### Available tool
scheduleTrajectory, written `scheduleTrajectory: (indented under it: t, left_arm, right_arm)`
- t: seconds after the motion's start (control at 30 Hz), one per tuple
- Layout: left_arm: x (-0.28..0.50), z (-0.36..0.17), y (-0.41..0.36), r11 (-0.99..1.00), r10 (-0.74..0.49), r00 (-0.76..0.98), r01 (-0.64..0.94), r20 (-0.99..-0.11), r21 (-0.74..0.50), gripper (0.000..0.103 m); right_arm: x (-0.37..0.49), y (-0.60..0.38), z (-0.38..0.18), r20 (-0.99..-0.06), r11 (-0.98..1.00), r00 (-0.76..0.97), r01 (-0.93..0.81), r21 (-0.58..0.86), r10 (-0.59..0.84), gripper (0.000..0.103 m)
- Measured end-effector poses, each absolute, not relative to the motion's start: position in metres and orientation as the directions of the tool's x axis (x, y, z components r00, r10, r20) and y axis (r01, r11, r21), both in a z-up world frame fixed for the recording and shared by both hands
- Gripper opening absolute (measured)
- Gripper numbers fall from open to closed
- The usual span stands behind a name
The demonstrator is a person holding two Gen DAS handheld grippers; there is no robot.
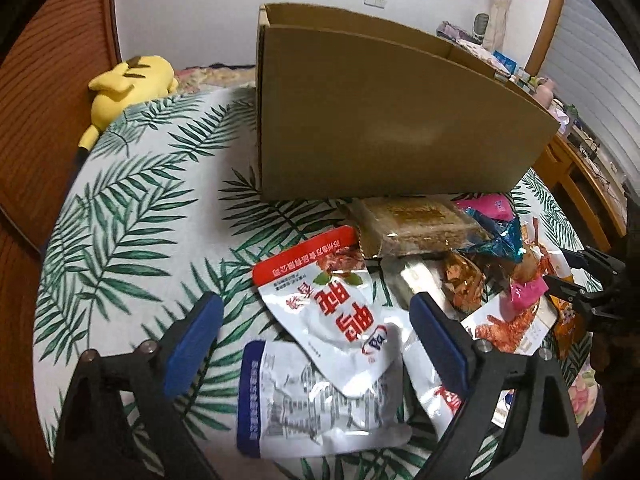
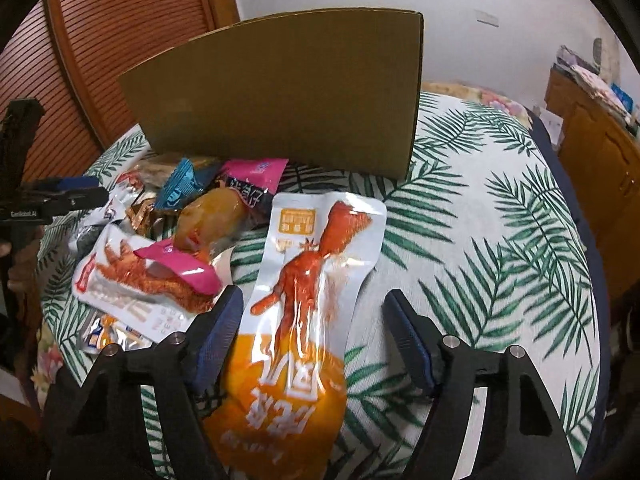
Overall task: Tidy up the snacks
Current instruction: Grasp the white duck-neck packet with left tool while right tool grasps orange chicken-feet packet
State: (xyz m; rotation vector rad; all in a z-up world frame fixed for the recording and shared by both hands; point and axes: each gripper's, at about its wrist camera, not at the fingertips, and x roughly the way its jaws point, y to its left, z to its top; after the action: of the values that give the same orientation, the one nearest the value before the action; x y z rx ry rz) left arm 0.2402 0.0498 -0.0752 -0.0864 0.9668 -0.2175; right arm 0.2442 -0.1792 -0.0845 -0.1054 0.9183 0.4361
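Observation:
A pile of snack packets lies on a palm-leaf sheet in front of an open cardboard box (image 1: 384, 120), which also shows in the right wrist view (image 2: 280, 92). My left gripper (image 1: 316, 320) is open over a white and red packet (image 1: 332, 304) that overlaps a white and blue packet (image 1: 308, 404). My right gripper (image 2: 312, 312) is open around a white and orange chicken-foot packet (image 2: 304, 300), with the left pad close to its edge. The pile in the right wrist view holds a pink packet (image 2: 256, 184), a blue one (image 2: 180, 188) and a second chicken-foot packet (image 2: 132, 280).
A brown wrapped block (image 1: 416, 220) lies against the box front. A yellow plush toy (image 1: 124, 84) rests at the far left of the bed. A wooden louvred door (image 2: 112, 40) stands behind, and a wooden cabinet (image 2: 600, 152) with clutter stands at the right.

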Motion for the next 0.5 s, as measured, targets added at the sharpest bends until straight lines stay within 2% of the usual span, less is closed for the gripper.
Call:
scheduleTrajectory:
  t: [0.17,0.23,0.3,0.5]
  left_arm:
    - [0.251,-0.081,0.049,0.975,-0.222,0.522,0.142,-0.823,-0.173,0.087]
    - [0.254,-0.085,0.049,0.975,-0.219,0.507,0.14,-0.834,-0.171,0.079]
    - [0.255,-0.086,0.047,0.977,-0.207,0.507,0.147,-0.837,-0.153,0.076]
    - [0.255,-0.089,0.037,0.981,-0.146,0.505,0.186,-0.851,-0.058,0.074]
  right_arm:
    - [0.25,-0.174,-0.087,-0.791,0.9,0.538,-0.433,0.038,0.292,0.072]
    - [0.25,-0.169,-0.089,-0.79,0.898,0.545,-0.44,0.014,0.28,0.072]
    - [0.249,-0.165,-0.09,-0.79,0.896,0.548,-0.444,0.001,0.273,0.072]
    - [0.248,-0.164,-0.092,-0.787,0.894,0.552,-0.448,-0.002,0.275,0.073]
